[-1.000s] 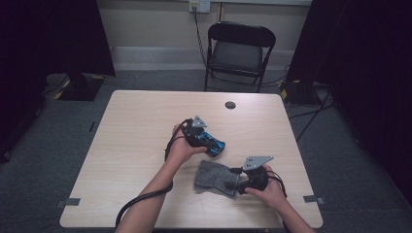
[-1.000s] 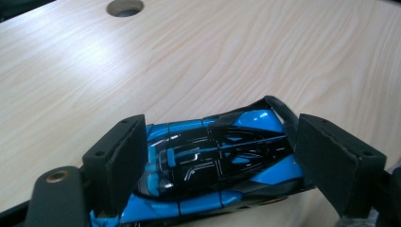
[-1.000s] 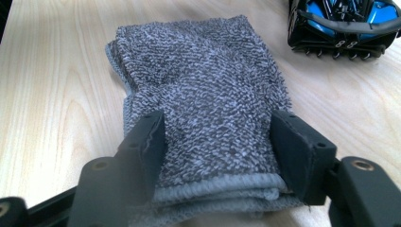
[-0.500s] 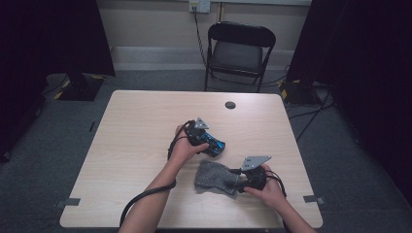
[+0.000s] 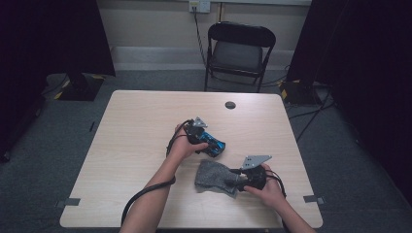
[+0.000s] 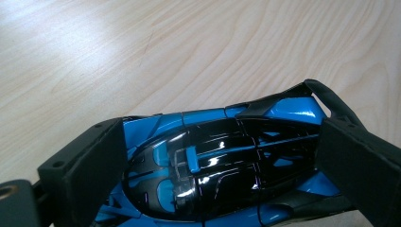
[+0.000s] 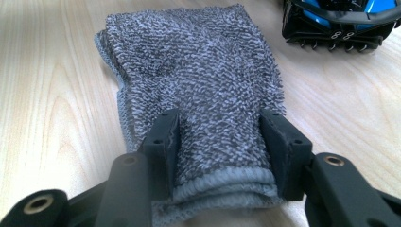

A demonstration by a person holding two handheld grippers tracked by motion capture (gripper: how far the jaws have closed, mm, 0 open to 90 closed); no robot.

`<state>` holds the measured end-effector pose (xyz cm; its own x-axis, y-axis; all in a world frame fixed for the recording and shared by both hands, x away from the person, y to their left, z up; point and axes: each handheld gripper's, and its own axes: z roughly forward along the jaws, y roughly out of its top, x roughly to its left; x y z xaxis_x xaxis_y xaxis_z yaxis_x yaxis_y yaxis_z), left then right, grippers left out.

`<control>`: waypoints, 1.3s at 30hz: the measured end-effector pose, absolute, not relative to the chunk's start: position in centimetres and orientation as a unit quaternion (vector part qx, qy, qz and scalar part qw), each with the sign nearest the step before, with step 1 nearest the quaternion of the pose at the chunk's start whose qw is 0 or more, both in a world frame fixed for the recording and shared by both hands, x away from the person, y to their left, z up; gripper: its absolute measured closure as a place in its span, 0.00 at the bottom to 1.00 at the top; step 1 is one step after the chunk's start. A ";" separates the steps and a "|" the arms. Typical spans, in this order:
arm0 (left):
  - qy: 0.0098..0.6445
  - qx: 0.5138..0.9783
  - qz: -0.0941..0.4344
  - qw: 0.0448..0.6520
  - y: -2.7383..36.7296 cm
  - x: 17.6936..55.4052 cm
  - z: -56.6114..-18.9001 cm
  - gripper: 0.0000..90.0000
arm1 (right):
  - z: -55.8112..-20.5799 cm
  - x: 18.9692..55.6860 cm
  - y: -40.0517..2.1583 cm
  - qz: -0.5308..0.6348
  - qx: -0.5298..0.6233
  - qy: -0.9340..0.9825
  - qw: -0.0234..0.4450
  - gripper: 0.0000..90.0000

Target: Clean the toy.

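Toy car [image 6: 222,165], blue and black, on worktop [image 5: 145,131] between left gripper [image 5: 206,141] fingers, just opening wider; grey cloth [image 7: 198,80] beside it, right gripper [image 7: 220,142] fingers closing on its folded edge

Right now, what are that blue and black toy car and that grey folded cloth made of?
The blue and black toy car looks like hard, glossy plastic: bright glints run across its shell. The grey folded cloth seems to be terry towelling, matte and looped, with a stitched hem. The tabletop looks like pale wood-grain laminate.
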<state>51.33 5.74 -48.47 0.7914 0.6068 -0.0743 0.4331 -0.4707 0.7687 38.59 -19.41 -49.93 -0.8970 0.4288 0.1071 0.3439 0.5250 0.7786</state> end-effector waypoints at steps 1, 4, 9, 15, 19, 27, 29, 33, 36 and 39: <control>0.304 0.851 0.105 0.415 5.8 51.4 -48.5 0.03 | -49.9 38.6 -19.4 0.434 0.223 0.871 0.048 0.58; 0.299 0.853 0.102 0.415 5.8 51.5 -48.5 0.03 | -49.9 38.7 -19.5 0.435 0.229 0.870 0.047 0.60; 0.300 0.859 0.100 0.403 5.6 51.6 -48.2 0.03 | -49.9 38.7 -19.5 0.436 0.231 0.869 0.046 0.60; 0.284 0.861 0.107 0.408 5.5 51.5 -47.7 0.16 | -49.9 38.7 -19.5 0.436 0.232 0.868 0.046 0.60; 0.271 0.867 0.102 0.406 5.0 50.9 -47.4 0.19 | -49.9 38.8 -19.5 0.437 0.233 0.868 0.044 0.60; 0.241 0.877 0.125 0.396 4.1 50.6 -47.9 0.12 | -49.9 38.7 -19.5 0.436 0.231 0.869 0.046 0.60; 0.245 0.874 0.122 0.402 4.1 50.7 -48.1 0.09 | -49.9 38.7 -19.5 0.436 0.234 0.868 0.046 0.60; 0.244 0.871 0.116 0.411 4.1 50.8 -48.3 0.08 | -49.9 38.8 -19.5 0.435 0.243 0.866 0.046 0.65; 0.242 0.869 0.110 0.417 4.3 50.9 -48.5 0.08 | -49.8 39.1 -19.6 0.433 0.261 0.862 0.040 0.73; 0.242 0.869 0.106 0.419 4.3 51.0 -48.5 0.08 | -49.5 39.5 -19.5 0.420 0.274 0.864 0.052 0.77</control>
<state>51.03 4.30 -48.52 0.8598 0.5102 -0.0180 0.3321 -0.5322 0.7788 39.53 -19.54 -49.48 -0.8444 0.5169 0.1407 0.4301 0.4976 0.7533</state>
